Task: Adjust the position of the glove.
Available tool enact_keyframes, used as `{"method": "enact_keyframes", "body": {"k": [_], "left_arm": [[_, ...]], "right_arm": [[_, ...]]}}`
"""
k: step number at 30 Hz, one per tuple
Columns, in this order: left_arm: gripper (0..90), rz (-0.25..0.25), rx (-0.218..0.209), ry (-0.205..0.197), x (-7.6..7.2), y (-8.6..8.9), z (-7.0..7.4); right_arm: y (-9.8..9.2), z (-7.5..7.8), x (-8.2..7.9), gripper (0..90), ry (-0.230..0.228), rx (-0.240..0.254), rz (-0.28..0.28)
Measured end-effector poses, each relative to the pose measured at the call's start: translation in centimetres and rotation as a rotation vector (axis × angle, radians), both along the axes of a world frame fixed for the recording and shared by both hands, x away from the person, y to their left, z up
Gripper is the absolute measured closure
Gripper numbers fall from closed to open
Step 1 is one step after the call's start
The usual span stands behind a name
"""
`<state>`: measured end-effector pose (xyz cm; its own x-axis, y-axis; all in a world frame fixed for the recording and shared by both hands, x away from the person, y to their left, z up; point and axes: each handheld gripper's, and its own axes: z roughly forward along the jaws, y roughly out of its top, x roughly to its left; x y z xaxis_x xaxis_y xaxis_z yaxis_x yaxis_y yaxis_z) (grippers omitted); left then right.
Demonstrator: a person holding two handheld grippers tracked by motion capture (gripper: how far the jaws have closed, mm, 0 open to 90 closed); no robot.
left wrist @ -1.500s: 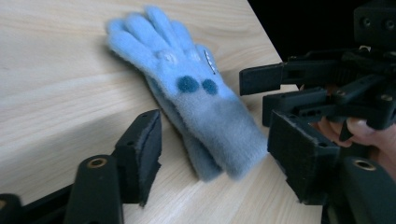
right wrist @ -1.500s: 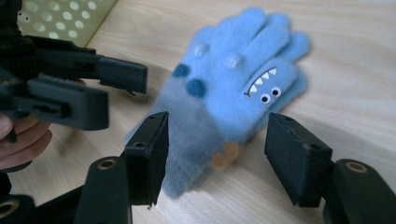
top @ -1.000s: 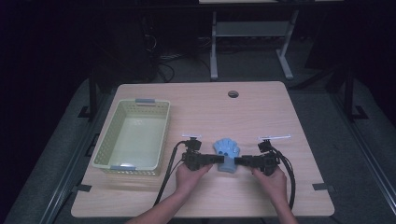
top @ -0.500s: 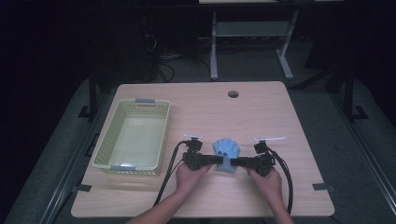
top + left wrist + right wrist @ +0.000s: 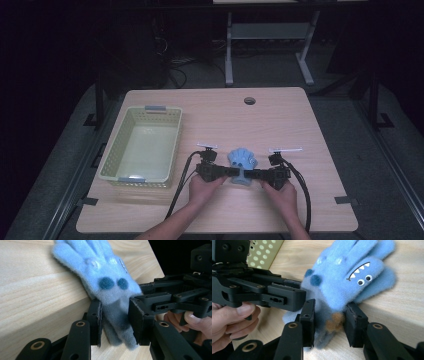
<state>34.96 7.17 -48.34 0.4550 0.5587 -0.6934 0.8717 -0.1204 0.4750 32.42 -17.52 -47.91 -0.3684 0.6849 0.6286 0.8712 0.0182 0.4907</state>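
A fuzzy light-blue glove (image 5: 242, 159) with a toothy monster face (image 5: 358, 272) lies flat near the table's front edge, fingers pointing away from the person. Its greyer cuff (image 5: 116, 315) sits between the jaws of both grippers, which meet it from opposite sides. My left gripper (image 5: 233, 172) (image 5: 116, 320) has just been closing, and its pads press on the cuff. My right gripper (image 5: 251, 175) (image 5: 329, 320) has also just been closing, and it pinches the cuff at an orange patch (image 5: 334, 321). A hand holds each gripper.
A pale yellow perforated basket (image 5: 114, 145) (image 5: 262, 250) stands empty at the left of the wooden table (image 5: 300, 125). A cable hole (image 5: 249, 100) sits near the far edge. Black cables trail off the front edge beside both forearms. Dark floor and a desk frame lie beyond.
Both pairs of jaws have narrowed onto the glove's cuff. The right gripper has edged slightly inward toward the left one. The glove has stayed in place.
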Motion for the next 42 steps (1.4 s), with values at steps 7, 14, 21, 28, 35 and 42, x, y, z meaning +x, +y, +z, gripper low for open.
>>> {"method": "enact_keyframes", "body": {"k": [7, 14, 21, 28, 35, 42], "left_arm": [[69.0, 0.005, -0.036, 0.033, 0.4, 0.0, -0.5], [72.7, -0.012, -0.063, 0.043, 0.7, 0.3, -0.8], [75.8, -0.027, -0.069, 0.005, 0.5, 0.7, -0.1], [76.1, -0.040, -0.098, -0.012, 0.2, 1.3, 0.5], [76.1, -0.054, -0.123, -0.048, -0.2, 1.7, 1.7], [76.4, -0.055, -0.142, -0.067, -0.3, 2.4, 2.8]], "right_arm": [[0.2, -0.1, 0.1, 69.1, 0.002, 0.011, 0.003], [0.3, 0.1, 0.1, 73.8, -0.019, 0.009, 0.012], [0.7, 0.6, -0.2, 76.0, -0.026, 0.023, 0.045], [1.1, 1.4, -0.4, 76.5, -0.054, 0.024, 0.057], [1.2, 2.4, -0.7, 76.8, -0.072, 0.033, 0.068], [1.5, 3.4, -0.7, 76.8, -0.107, 0.047, 0.077]]}}
